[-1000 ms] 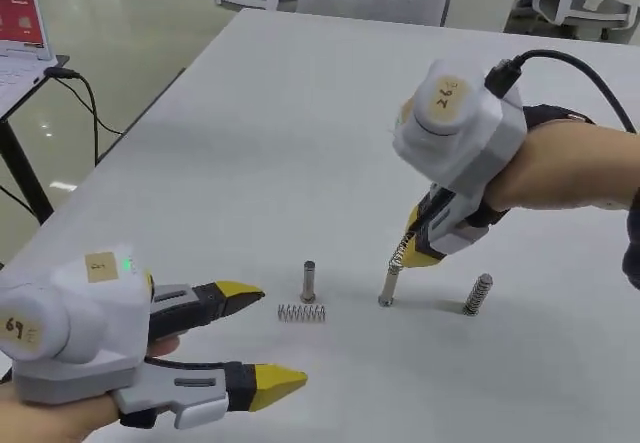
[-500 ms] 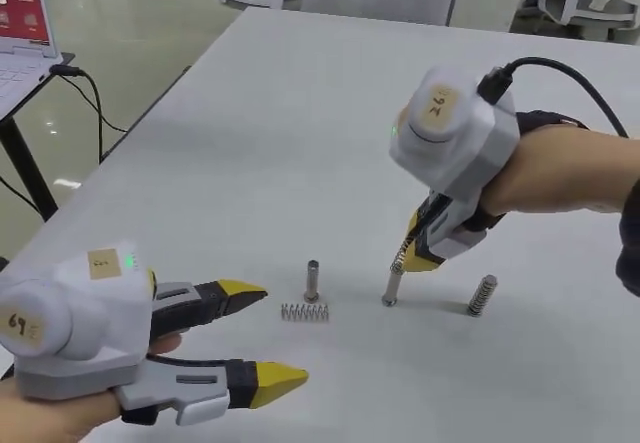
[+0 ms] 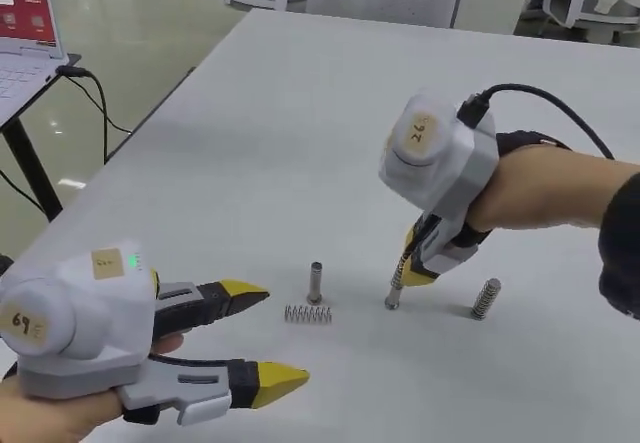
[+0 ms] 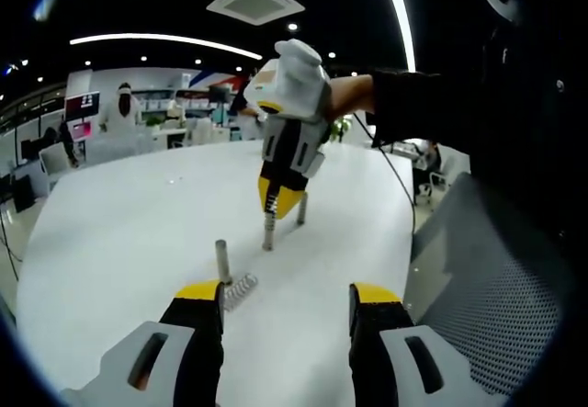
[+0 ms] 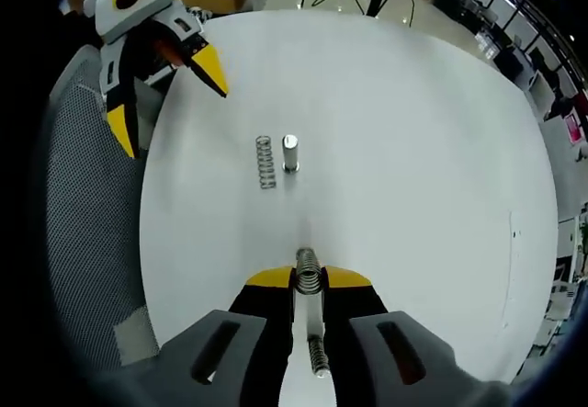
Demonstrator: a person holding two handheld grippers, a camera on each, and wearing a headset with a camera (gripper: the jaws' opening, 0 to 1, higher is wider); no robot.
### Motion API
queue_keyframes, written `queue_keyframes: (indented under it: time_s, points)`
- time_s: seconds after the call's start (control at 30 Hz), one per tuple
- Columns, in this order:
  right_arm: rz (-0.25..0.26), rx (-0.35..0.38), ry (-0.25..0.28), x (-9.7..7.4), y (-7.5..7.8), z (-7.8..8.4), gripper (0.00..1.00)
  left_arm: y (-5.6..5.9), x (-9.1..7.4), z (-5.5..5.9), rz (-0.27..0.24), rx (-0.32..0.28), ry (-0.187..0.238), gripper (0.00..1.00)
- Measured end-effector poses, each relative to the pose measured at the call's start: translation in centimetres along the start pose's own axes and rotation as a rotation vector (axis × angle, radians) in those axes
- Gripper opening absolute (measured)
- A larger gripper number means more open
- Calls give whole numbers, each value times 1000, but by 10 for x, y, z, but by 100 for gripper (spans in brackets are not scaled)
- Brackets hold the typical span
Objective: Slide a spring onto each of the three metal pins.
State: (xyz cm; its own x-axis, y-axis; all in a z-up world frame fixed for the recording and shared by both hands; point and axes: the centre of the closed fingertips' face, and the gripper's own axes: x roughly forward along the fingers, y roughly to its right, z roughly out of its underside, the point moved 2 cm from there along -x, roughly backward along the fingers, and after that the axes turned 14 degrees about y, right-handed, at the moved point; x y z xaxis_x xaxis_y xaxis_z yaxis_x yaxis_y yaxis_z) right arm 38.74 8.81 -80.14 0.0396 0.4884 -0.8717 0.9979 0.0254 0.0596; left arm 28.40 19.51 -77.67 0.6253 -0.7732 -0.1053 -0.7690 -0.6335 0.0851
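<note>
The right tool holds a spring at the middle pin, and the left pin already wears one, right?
No: the left pin is bare; its spring lies on the table beside it, as the head view shows. The rest holds.

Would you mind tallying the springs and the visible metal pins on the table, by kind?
Springs: 3 (loose spring, held spring in the right gripper, standing spring)
Metal pins in view: 2 (left pin, middle pin)
Total: 5
</note>
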Motion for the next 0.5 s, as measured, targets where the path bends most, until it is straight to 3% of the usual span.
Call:
queue_keyframes:
  time_s: [0.5]
  points:
    - [-23,25,-24,21,-1,12,8,-3,-1,0,-6,1,-4,49]
